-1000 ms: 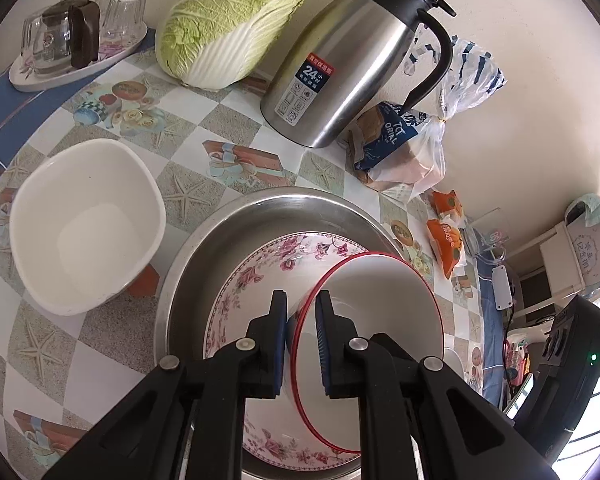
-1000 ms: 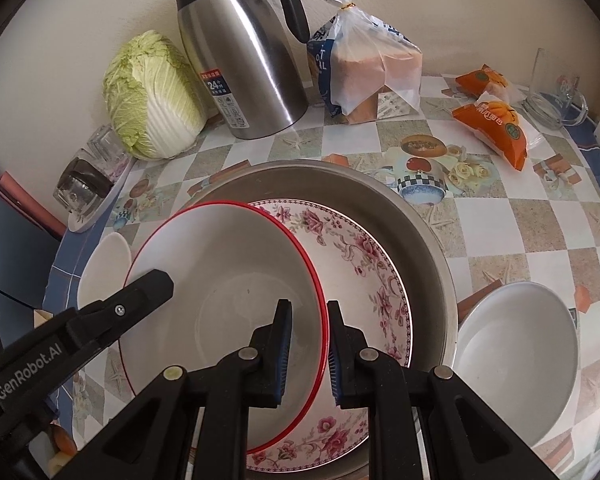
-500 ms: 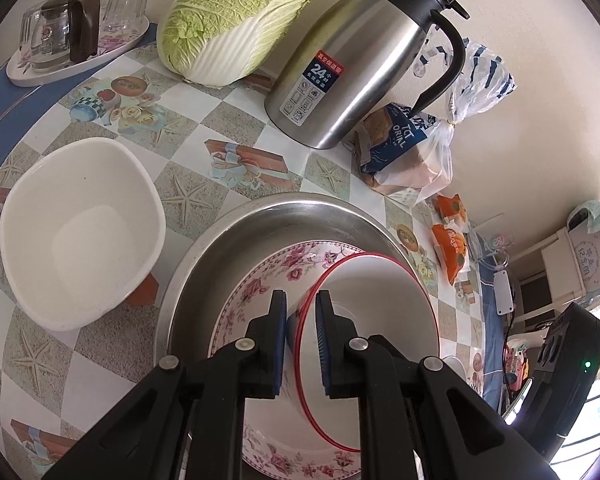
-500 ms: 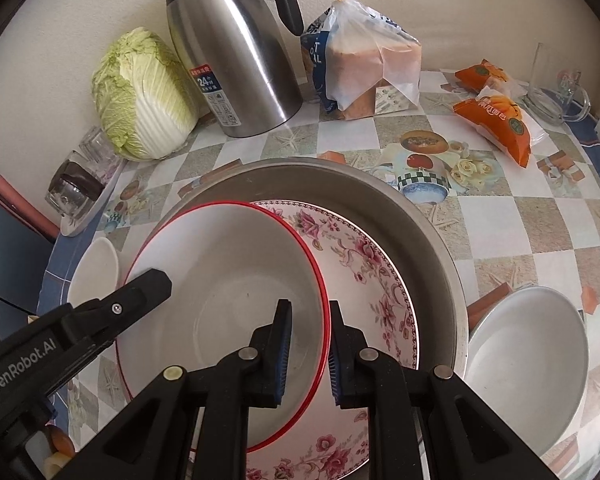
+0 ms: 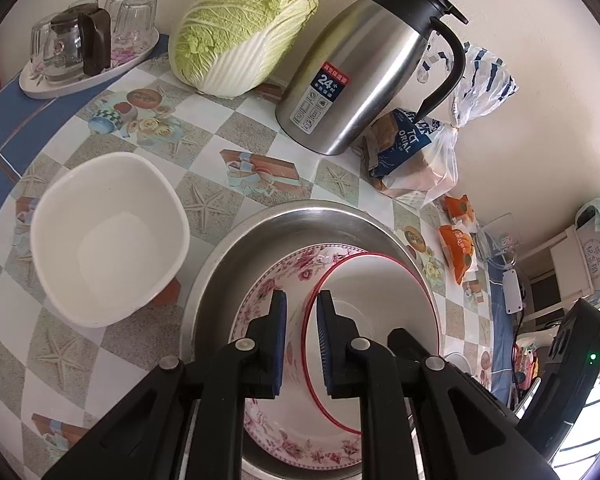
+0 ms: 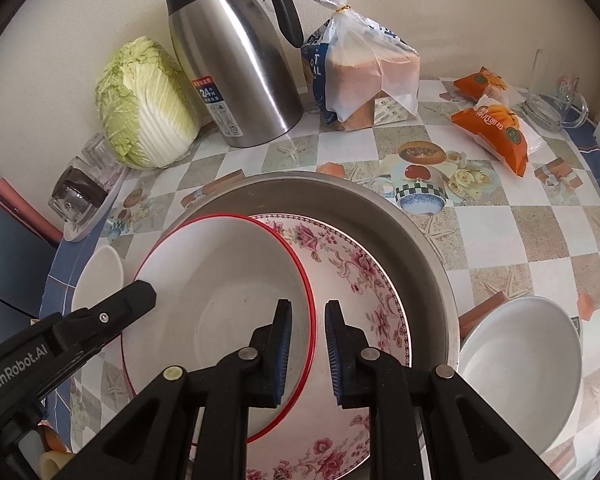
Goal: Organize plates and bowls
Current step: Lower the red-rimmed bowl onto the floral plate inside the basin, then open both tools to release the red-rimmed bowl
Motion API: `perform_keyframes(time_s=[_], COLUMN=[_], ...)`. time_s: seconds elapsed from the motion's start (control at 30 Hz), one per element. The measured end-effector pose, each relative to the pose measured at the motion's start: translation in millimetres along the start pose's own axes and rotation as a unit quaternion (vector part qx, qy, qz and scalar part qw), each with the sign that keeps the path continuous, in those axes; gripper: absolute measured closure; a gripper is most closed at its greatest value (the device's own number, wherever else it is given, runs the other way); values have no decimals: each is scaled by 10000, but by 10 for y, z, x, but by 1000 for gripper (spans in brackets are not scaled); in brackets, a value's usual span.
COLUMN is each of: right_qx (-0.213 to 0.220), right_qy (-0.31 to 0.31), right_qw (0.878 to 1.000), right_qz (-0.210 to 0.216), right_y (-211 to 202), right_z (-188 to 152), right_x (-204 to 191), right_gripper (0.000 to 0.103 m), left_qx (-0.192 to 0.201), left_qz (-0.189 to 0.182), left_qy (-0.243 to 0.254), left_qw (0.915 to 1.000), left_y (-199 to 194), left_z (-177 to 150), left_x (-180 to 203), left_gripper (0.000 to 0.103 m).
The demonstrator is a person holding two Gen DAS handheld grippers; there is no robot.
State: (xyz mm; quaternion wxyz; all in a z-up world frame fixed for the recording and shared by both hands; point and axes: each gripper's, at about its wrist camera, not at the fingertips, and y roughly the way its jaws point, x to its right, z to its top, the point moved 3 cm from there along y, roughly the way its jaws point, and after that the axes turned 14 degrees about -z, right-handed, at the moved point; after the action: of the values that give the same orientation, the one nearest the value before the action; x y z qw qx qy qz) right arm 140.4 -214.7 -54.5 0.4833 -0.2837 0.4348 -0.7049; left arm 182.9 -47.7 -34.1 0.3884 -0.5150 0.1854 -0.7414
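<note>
A red-rimmed white bowl [image 5: 374, 312] [image 6: 228, 304] is held over a floral plate [image 5: 268, 292] [image 6: 364, 280] that lies in a steel basin [image 5: 260, 232] [image 6: 380, 208]. My left gripper [image 5: 301, 312] is shut on the bowl's left rim. My right gripper [image 6: 308, 328] is shut on its right rim. The bowl looks lifted and tilted, its left edge past the basin's rim. A white square bowl [image 5: 104, 236] [image 6: 98, 276] stands left of the basin. Another white bowl [image 6: 520, 364] stands to its right.
At the back stand a steel thermos jug [image 5: 364, 80] [image 6: 236, 76], a napa cabbage [image 5: 244, 28] [image 6: 144, 104], bagged bread [image 5: 416, 160] [image 6: 364, 76], orange snack packs [image 6: 496, 128], a glass mug [image 6: 552, 96] and a tray of glasses [image 5: 84, 48] [image 6: 84, 192].
Both grippers, still shut on the red-rimmed bowl, have risen and carried it to the left; it now overhangs the basin's left rim.
</note>
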Motion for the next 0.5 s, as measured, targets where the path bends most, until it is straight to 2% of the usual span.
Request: perform_keyframes(time_s=[0.13,0.2,0.33,0.4,0.47,0.5], right_qx=[108,161,200,204,201,205], right_qy=[-30,-45,-18,6,8,3], right_qw=[9999,9998,9997,9997,9997,9996], right_qz=[-39,-52,-112,-131,-159,-167], right_y=[-121,-185,-265,-296,-330,-351], right_z=[31,40,47,41,28,19], right_x=[38,58,116,146,169,180], right_gripper=[84,80,57,53,45,42], left_qx=[62,80,117,120,114,112], left_qz=[145,250,421,533,680,743], left_qy=[169,243,321,307,316,323], left_qw=[9997,9994,9985,9980,9971,9966], left_y=[-108,-152,-247,-288,-321,-334], left_z=[-4,-18,-47,-62,-77,-81], left_x=[72,103,122,107,89,80], left_gripper=[86,77,63,53,38,36])
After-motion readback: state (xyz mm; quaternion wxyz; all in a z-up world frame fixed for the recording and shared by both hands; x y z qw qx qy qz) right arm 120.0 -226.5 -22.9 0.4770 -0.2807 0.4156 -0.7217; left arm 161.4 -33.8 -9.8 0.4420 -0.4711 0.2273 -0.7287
